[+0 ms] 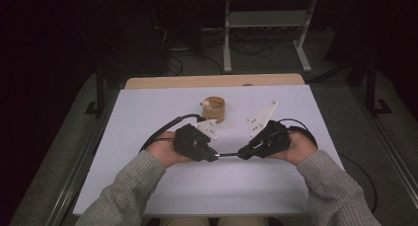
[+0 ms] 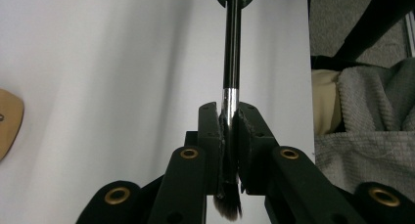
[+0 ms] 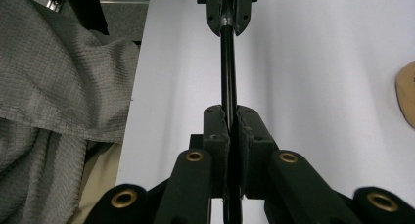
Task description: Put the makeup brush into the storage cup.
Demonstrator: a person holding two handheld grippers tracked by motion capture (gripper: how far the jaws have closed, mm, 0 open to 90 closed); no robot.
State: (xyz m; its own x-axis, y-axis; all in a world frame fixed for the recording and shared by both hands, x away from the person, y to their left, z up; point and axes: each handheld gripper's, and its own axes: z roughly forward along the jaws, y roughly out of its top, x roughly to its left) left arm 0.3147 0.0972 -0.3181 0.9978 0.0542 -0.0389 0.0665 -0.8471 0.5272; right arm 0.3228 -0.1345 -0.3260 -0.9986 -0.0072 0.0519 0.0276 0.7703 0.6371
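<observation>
Wooden cup [image 1: 215, 109] behind both grippers

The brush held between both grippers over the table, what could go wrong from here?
1. The left gripper clamps the brush at its silver ferrule, with the bristles squeezed between the jaws; they may get bent or crushed.
2. The right gripper pinches the thin black handle; pulling the hands apart or twisting could bend or snap it.
3. The brown cup stands just beyond the hands; a forward swing might knock it over.
</observation>
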